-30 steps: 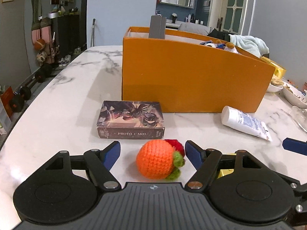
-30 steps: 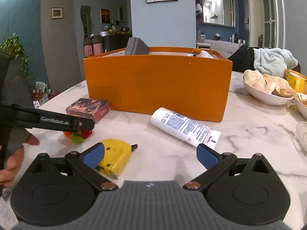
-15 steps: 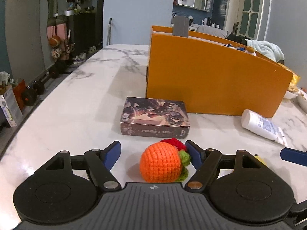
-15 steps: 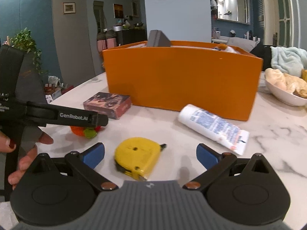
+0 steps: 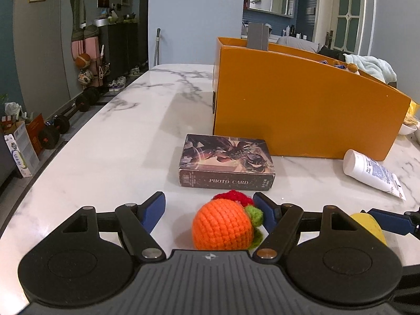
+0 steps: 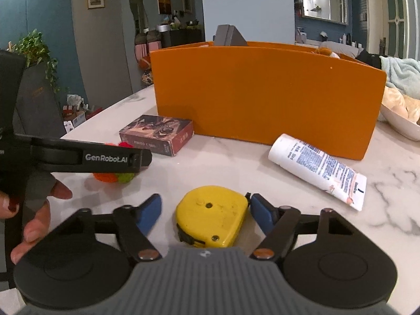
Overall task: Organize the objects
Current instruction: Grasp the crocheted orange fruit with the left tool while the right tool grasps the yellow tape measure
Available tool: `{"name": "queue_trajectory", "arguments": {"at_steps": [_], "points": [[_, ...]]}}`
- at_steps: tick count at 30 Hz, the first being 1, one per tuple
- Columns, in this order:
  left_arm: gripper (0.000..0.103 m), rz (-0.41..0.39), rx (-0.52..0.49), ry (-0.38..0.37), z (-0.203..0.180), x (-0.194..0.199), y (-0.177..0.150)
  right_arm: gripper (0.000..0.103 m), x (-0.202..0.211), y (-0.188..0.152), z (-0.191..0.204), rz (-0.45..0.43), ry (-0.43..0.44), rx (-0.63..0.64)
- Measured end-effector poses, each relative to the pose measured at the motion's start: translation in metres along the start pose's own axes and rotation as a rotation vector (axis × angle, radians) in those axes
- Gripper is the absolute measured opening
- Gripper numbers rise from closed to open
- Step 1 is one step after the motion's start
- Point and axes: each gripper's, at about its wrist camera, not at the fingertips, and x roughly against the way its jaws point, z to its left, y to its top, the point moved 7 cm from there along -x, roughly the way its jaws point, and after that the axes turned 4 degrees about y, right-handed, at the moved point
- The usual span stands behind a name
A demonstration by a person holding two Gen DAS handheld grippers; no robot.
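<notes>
An orange crocheted fruit toy (image 5: 223, 225) with green and red parts lies on the marble table between the fingers of my left gripper (image 5: 208, 200). That gripper is open; its right finger sits by the green leaf and its left finger stands well off. My right gripper (image 6: 204, 201) straddles a yellow tape measure (image 6: 212, 215) and its jaws are closing. Its right pad is at the case and a gap remains on the left. Behind stands a big orange box (image 6: 262, 92), with a photo card box (image 5: 225, 160) and a white tube (image 6: 315, 168) in front of it.
A person's hand (image 6: 34, 220) holds the left gripper, whose finger (image 6: 105, 156) crosses the right wrist view. A white bowl (image 6: 401, 128) sits at the far right. The table edge (image 5: 52, 157) runs along the left, with dumbbells (image 5: 52, 134) on the floor below.
My right gripper has slid left over the tape measure, and its jaws have narrowed around it. The left gripper turned slightly, with the toy still between its fingers.
</notes>
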Motion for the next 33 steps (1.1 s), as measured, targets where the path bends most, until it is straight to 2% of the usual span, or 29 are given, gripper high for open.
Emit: {"name": "queue_trajectory", "arguments": {"at_steps": [3,14,18,21,24,26,28,33], "points": [[0.087,0.0,0.001,0.001,0.001,0.0,0.0,0.065,0.002,-0.002,-0.005,0.0,-0.022,0.012],[0.088,0.004,-0.015,0.01,-0.001,-0.001,0.001,0.065,0.008,-0.005,-0.022,0.002,-0.081,0.008],[0.087,0.004,-0.017,0.011,0.0,-0.001,0.0,0.066,0.006,-0.004,-0.022,0.008,-0.131,0.004],[0.086,0.004,-0.017,0.013,0.0,-0.001,0.0,0.061,0.005,-0.003,-0.021,0.004,-0.134,0.004],[0.076,0.001,-0.023,0.026,0.0,0.0,0.0,0.061,0.005,-0.004,-0.021,0.003,-0.134,0.004],[0.062,-0.004,-0.036,0.028,-0.002,0.001,0.0,0.061,0.005,-0.004,-0.021,0.002,-0.13,0.003],[0.053,-0.009,-0.051,0.014,-0.005,0.002,0.0,0.06,0.006,-0.004,-0.02,0.001,-0.13,0.017],[0.05,-0.011,-0.056,0.01,-0.007,0.003,0.0,0.06,0.006,-0.004,-0.02,0.0,-0.129,0.018]]}}
